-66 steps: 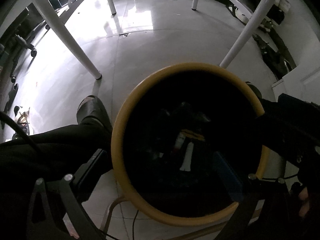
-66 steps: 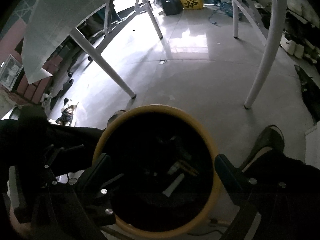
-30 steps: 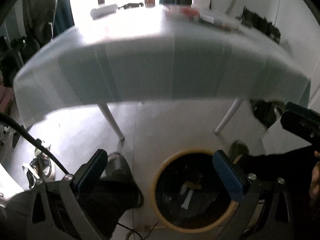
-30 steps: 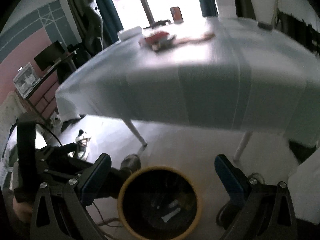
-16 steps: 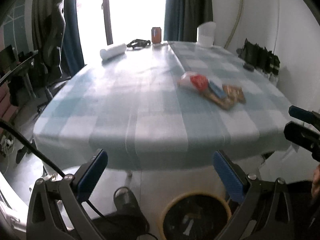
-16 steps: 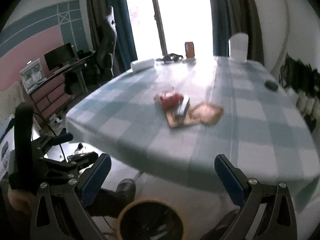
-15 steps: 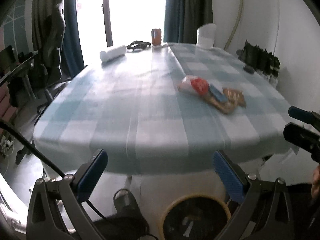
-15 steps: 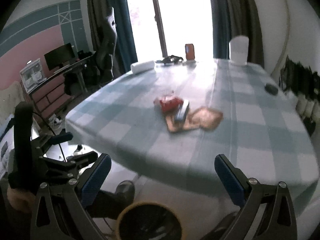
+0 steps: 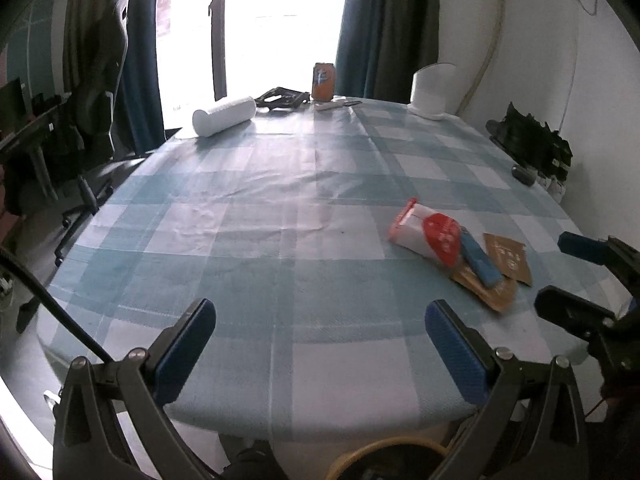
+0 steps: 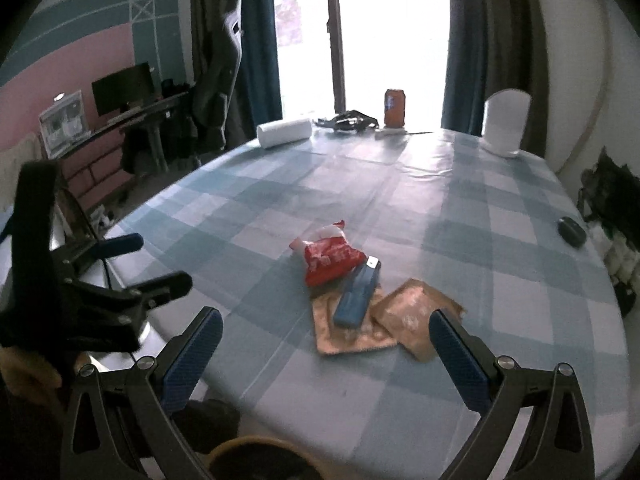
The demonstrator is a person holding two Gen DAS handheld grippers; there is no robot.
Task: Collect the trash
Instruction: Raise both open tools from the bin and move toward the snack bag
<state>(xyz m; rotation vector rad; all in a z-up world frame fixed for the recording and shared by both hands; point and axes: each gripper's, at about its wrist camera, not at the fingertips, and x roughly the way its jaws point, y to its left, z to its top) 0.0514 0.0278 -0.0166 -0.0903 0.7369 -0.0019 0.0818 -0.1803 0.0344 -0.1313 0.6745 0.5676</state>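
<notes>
A heap of trash lies on the blue-checked tablecloth [image 9: 280, 208]: a red and white snack bag [image 10: 328, 260] [image 9: 428, 234], a blue wrapper [image 10: 358, 294] [image 9: 480, 260] and brown paper packets [image 10: 416, 316] [image 9: 506, 256]. My right gripper [image 10: 326, 350] is open just short of the heap, nothing between its blue pads. My left gripper [image 9: 320, 340] is open over the table's near edge, left of the trash. The yellow-rimmed bin [image 10: 236, 446] [image 9: 384, 446] shows under the table edge.
At the far end stand an orange can [image 9: 323, 81], a white paper roll [image 9: 224, 115], a white container [image 9: 434, 90] and a dark tangled object [image 9: 282, 98]. A small black object [image 10: 571, 231] lies at the right edge. A chair and desk stand left.
Both grippers have risen from over the yellow-rimmed bin on the floor up to the tabletop, and now face the trash heap. Both stayed open.
</notes>
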